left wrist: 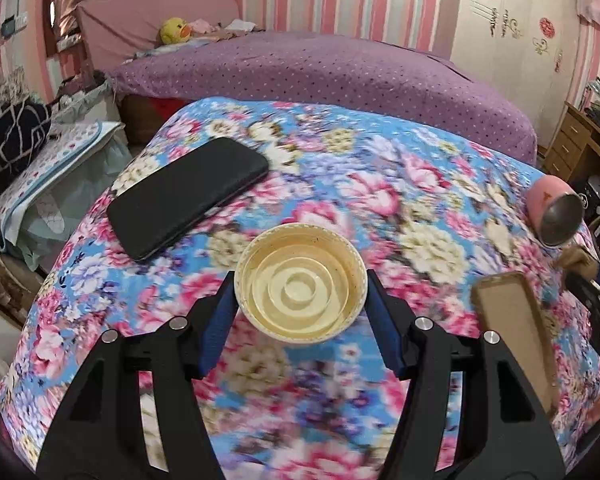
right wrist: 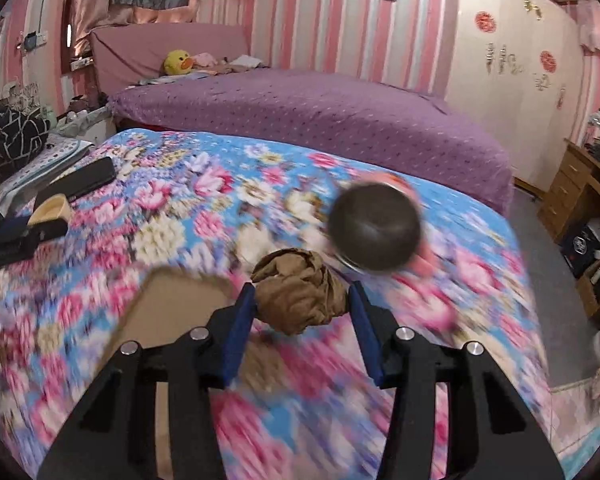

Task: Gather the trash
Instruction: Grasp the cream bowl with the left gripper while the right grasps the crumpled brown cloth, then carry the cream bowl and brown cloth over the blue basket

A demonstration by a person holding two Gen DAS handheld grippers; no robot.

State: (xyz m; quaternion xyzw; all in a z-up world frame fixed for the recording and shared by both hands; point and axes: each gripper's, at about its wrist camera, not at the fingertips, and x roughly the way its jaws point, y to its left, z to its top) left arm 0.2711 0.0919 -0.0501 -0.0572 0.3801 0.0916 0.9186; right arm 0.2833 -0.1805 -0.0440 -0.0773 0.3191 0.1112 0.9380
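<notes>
1. Two grippers each carry one piece of rubbish above the floral cloth [left wrist: 340,184]. The left gripper [left wrist: 300,300] has its blue fingers [left wrist: 220,320] pressed on opposite sides of a cream plastic lid [left wrist: 300,286], held hollow side up across its width; that probably gives the flat pads their surest grip on a round rim.
2. The right gripper [right wrist: 302,304] has closed its fingers [right wrist: 238,328] around a crumpled brown paper wad [right wrist: 300,292], which squashes enough to fill the gap between them.
3. Just left of that wad, a brown cardboard piece [right wrist: 172,300] lies on the cloth; in the left view it shows to the right of the lid. It looks like trash not yet collected.
4. Farther off lies a pink cup [right wrist: 374,228] on its side, its dark mouth facing the right camera, blurred. I judge it a household item, not trash.
5. A black phone [left wrist: 188,196] rests flat on the cloth beyond the lid, also something to leave alone.
6. Beyond the table stands the purple bed [right wrist: 320,120] with a yellow duck toy [right wrist: 177,62]. No bin shows in either view, so where the loads go cannot be told.
</notes>
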